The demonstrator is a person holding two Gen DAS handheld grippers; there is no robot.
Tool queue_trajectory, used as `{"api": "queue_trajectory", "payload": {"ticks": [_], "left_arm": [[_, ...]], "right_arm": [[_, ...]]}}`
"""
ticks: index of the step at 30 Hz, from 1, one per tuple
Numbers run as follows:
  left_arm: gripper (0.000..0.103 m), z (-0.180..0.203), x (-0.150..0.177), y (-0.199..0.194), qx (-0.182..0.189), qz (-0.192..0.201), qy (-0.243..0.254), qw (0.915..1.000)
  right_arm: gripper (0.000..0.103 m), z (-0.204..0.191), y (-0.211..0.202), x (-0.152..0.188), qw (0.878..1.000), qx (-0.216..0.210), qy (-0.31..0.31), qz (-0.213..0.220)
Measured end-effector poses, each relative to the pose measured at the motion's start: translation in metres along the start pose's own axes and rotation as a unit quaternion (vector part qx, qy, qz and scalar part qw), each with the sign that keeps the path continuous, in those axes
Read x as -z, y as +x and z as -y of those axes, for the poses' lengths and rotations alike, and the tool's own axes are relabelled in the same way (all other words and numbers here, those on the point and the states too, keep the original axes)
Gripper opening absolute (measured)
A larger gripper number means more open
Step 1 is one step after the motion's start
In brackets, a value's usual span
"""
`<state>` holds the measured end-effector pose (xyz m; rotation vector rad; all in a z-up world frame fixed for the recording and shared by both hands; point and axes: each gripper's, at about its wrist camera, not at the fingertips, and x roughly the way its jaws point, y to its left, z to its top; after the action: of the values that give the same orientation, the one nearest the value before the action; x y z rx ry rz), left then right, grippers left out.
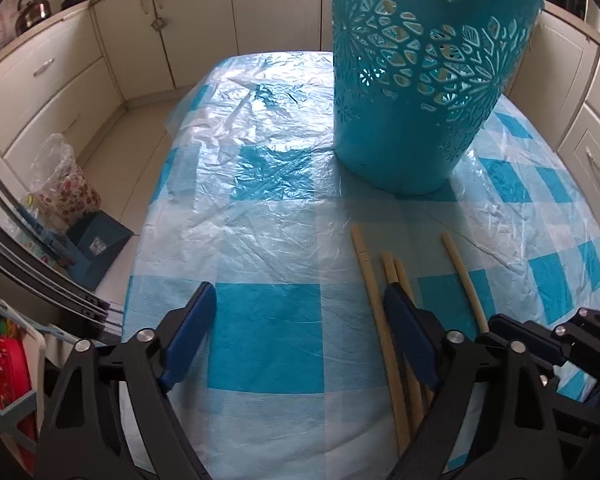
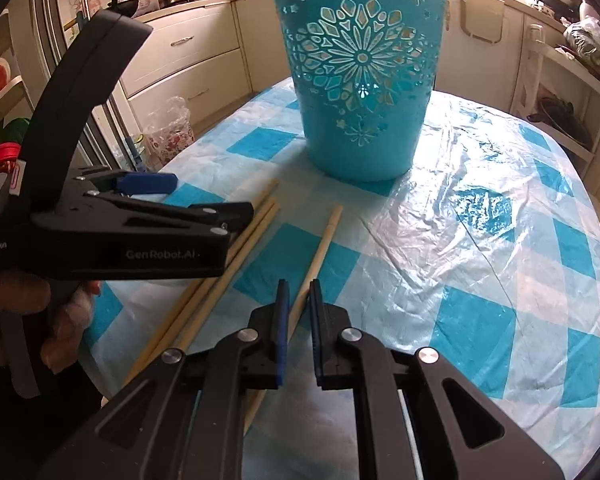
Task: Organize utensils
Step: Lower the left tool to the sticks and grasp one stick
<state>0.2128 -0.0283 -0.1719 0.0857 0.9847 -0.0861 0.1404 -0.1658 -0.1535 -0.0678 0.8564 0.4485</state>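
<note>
left tool (image 1: 300,312): released, three chopsticks (image 1: 384,320) at its right finger | right tool (image 2: 299,292): clenched on single chopstick (image 2: 320,248) | teal basket (image 2: 360,80) ahead on worktop (image 2: 480,240)

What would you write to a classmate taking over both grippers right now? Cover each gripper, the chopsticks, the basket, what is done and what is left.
Left gripper: open, empty, low over the three chopsticks.
Right gripper: jaws narrowed around the single chopstick. It lies on the table, and a firm grip is not clear.
Teal basket: upright beyond the chopsticks; its inside is not visible.
Done: nothing visibly put away.
Left: probably secure the single chopstick, drop it in the basket, then the other three.
</note>
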Motion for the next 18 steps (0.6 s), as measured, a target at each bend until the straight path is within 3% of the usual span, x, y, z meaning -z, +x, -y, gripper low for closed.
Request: {"api": "queue_trajectory", "payload": {"ticks": [5,12,18], "left_arm": [[0.065,0.005,-0.002,0.000,0.005,0.006,0.010,0.9999],[0.026,0.016,-0.005,-0.003,0.031,0.011,0.040,0.9987],[0.022,0.023,-0.008,-0.004,0.037,-0.002,0.067,0.9971]], "right_arm": [[0.011,0.002,0.001,-0.001,1.000,0.005,0.007,0.004],[0.011,0.000,0.001,-0.002,1.000,0.004,0.005,0.001],[0.012,-0.002,0.005,-0.006,1.000,0.009,0.001,0.002]]}}
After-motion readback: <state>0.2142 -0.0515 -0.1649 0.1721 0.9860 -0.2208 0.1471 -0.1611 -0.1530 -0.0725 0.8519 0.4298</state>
